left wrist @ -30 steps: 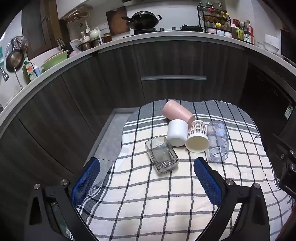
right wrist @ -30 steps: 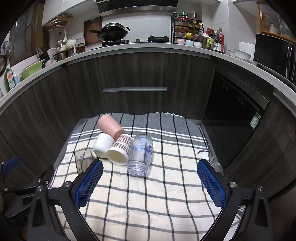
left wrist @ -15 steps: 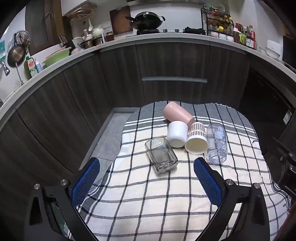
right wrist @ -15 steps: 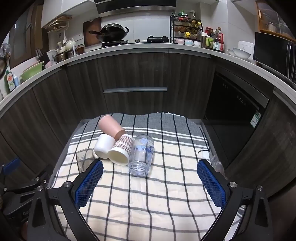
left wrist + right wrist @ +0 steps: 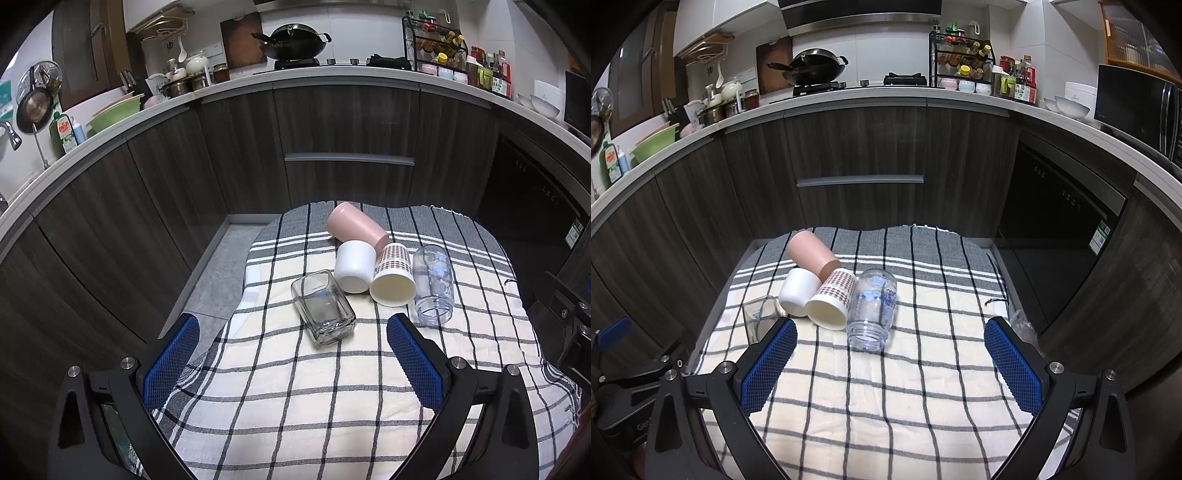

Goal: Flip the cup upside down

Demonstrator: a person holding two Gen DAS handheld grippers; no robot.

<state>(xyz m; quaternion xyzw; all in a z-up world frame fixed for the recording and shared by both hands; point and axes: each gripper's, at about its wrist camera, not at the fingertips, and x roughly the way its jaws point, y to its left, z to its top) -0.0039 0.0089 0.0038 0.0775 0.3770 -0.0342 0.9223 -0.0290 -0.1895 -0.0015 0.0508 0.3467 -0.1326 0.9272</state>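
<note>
Left wrist view looks down past the left gripper (image 5: 291,360), whose blue-padded fingers (image 5: 413,360) stand wide apart with nothing between them, above the near part of a checked cloth (image 5: 295,398). Just beyond the fingertips lies a square glass jar (image 5: 323,306) on its side, empty. Behind it are three cups, all tipped over: a white cup (image 5: 354,266) touching the jar's far corner, a checked paper cup (image 5: 394,280) whose cream inside is bare and whose mouth faces the camera, and a pink cup (image 5: 357,226) farthest back, lying across the other two. To the right of the paper cup a clear plastic bottle (image 5: 433,284) with a blue print lies with its open neck toward the camera, empty.

Right wrist view shows the right gripper (image 5: 890,363) likewise spread open and holding nothing, over the cloth (image 5: 905,398). Compared with a second ago, the cups sit slightly lower and nearer in both views, while their arrangement is unchanged.

Only the right view shows the left gripper's body (image 5: 631,373) at its lower left edge, and there the jar (image 5: 759,317) is half hidden behind a blue finger (image 5: 768,365). The left view shows the whole jar.
</note>
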